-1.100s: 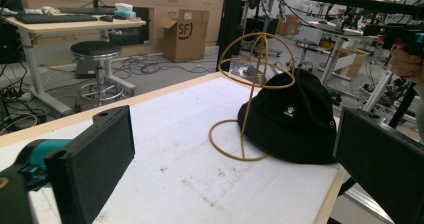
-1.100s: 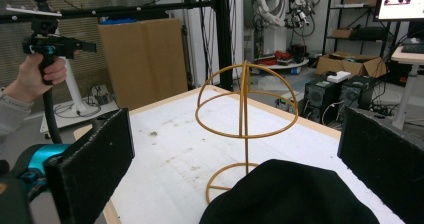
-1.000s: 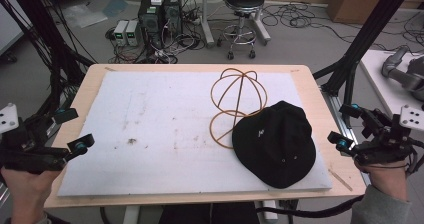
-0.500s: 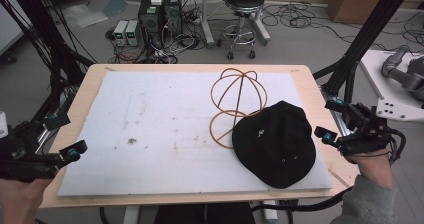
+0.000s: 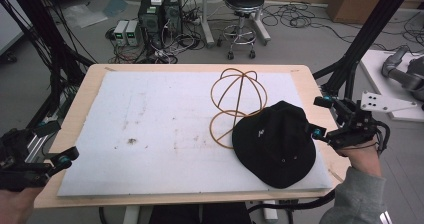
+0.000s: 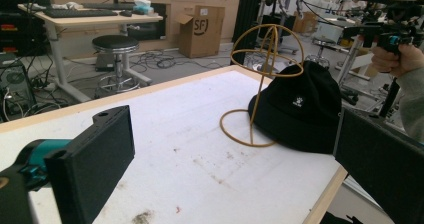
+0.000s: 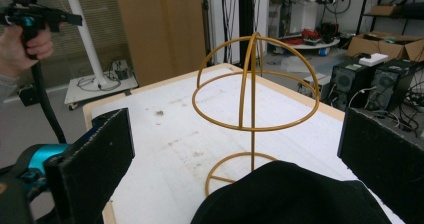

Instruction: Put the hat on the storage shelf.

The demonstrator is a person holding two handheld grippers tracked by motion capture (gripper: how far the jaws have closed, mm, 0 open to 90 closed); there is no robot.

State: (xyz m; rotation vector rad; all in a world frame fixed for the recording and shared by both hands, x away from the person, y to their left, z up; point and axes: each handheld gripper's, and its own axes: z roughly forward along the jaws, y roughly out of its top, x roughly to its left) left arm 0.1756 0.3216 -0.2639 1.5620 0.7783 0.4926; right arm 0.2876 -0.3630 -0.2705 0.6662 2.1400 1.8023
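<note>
A black cap (image 5: pixel 275 144) lies on the white mat (image 5: pixel 150 124) at the table's right front, its left edge over the base ring of a gold wire hat stand (image 5: pixel 236 91). My right gripper (image 5: pixel 318 115) hovers open just right of the cap, over the table's right edge. In the right gripper view the cap (image 7: pixel 290 194) sits low between the wide-apart jaws, with the stand (image 7: pixel 252 84) behind it. My left gripper (image 5: pixel 56 143) is open at the left front corner. Far ahead in its view are the stand (image 6: pixel 267 49) and cap (image 6: pixel 300 109).
Around the mat runs the wooden table's rim (image 5: pixel 200 68). Behind the table on the floor are a stool (image 5: pixel 244 4), computer towers (image 5: pixel 160 11) and loose cables. Black frame posts (image 5: pixel 367 34) rise at both sides. A white side table (image 5: pixel 395 69) stands right.
My right gripper has moved left, in over the table's edge and close to the cap. My left gripper has drifted left and toward the near edge. Cap and stand have not moved.
</note>
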